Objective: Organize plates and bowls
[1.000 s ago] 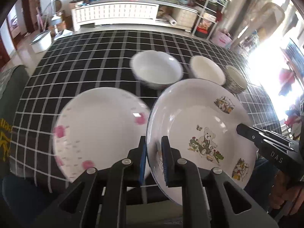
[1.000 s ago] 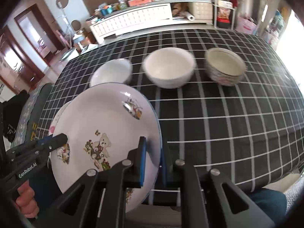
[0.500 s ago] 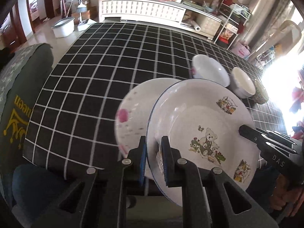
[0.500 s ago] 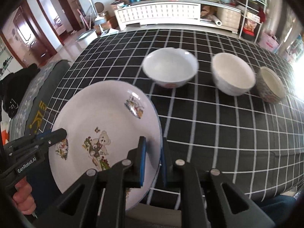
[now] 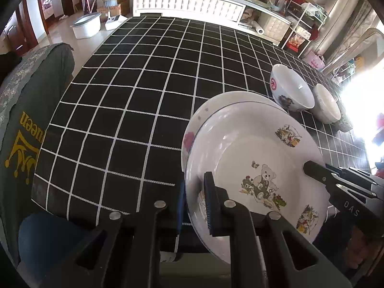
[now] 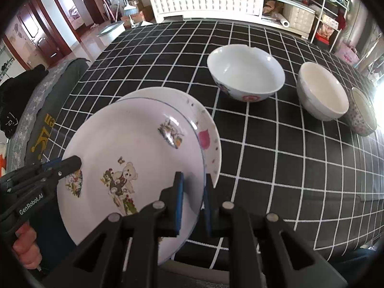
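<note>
Here, two tools are holding one bear plate above another plate.

The bench (image 5: pixel 148 96), covered in a black cloth with white grid lines, is carrying everything. The bear plate (image 6: pixel 134 153) is sitting tilted over the pink-flowered plate (image 6: pixel 208 139), which is lying on the cloth and showing only at its far edge. The left tool (image 5: pixel 194 199) is pinching the bear plate's left rim, and the right tool (image 6: pixel 193 199) is pinching its right rim, each with one pad inside and one outside. Beyond, a large white bowl (image 6: pixel 247 74), a plain white bowl (image 6: pixel 321 91) and a small patterned bowl (image 6: pixel 362 112) are standing in a row, near one another.
</note>
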Demonstrator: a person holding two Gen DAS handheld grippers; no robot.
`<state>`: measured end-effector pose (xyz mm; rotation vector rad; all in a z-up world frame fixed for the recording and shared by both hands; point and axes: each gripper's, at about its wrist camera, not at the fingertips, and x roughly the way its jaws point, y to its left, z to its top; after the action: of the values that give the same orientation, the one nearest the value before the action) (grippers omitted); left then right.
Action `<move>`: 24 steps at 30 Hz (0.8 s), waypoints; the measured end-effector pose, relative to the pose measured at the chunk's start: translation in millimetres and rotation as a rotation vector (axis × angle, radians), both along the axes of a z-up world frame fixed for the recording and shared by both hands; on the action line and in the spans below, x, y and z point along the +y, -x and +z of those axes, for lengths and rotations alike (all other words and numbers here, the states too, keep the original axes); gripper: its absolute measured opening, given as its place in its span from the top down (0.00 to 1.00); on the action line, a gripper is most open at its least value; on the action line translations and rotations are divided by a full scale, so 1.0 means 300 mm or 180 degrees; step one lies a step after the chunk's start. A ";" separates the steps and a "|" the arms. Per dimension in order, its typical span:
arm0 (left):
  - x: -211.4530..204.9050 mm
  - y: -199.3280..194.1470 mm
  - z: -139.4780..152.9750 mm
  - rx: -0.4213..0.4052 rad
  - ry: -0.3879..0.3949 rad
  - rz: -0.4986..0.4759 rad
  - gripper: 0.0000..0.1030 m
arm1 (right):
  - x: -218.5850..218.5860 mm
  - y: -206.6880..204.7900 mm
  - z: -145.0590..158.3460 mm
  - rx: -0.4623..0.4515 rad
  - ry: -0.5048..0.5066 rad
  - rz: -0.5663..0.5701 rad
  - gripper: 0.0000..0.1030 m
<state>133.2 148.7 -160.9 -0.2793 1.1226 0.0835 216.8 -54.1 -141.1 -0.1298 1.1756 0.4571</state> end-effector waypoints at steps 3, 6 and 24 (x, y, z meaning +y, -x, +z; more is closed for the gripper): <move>0.005 -0.017 -0.013 0.0020 -0.0005 -0.0026 0.87 | 0.008 -0.011 -0.007 0.0018 0.0022 -0.0004 0.82; 0.011 -0.036 -0.018 0.0027 -0.0009 -0.0050 0.87 | 0.010 -0.027 -0.011 0.0043 0.0026 -0.0017 0.82; 0.028 -0.112 -0.057 0.0126 -0.0088 -0.0102 0.87 | 0.023 -0.081 -0.053 0.0185 0.0044 0.0001 0.81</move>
<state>167.0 157.0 -178.1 -0.2357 1.1640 0.0765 241.1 -47.2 -156.9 -0.1295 1.2359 0.4556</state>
